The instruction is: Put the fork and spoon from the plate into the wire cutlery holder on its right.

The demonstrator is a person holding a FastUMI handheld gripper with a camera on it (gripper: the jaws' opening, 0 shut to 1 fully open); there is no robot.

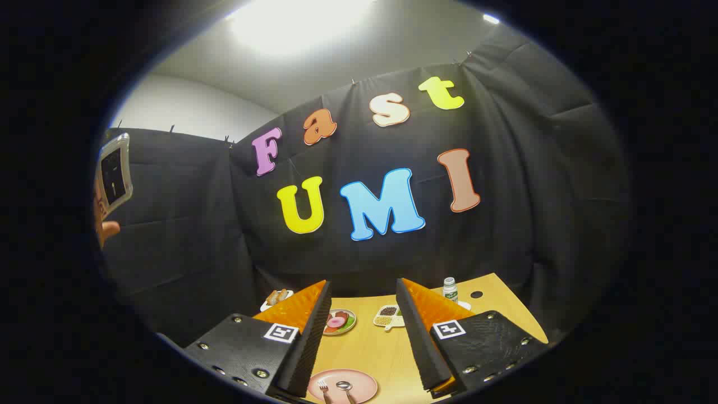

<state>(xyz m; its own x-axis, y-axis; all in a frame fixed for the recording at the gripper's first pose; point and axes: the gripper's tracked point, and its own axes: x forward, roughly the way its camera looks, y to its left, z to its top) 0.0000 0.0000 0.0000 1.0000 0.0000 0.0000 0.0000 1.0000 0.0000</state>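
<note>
A pink plate lies on the wooden table, low between my two fingers. On it rest a fork on the left and a spoon on the right, heads pointing away from me. My gripper hangs well above the table, open, with nothing between its fingers. The right finger hides the table to the right of the plate.
Beyond the plate sit a small dish of toy food, a white divided dish, another white dish behind the left finger and a small bottle. A hand holding a phone is at the far left.
</note>
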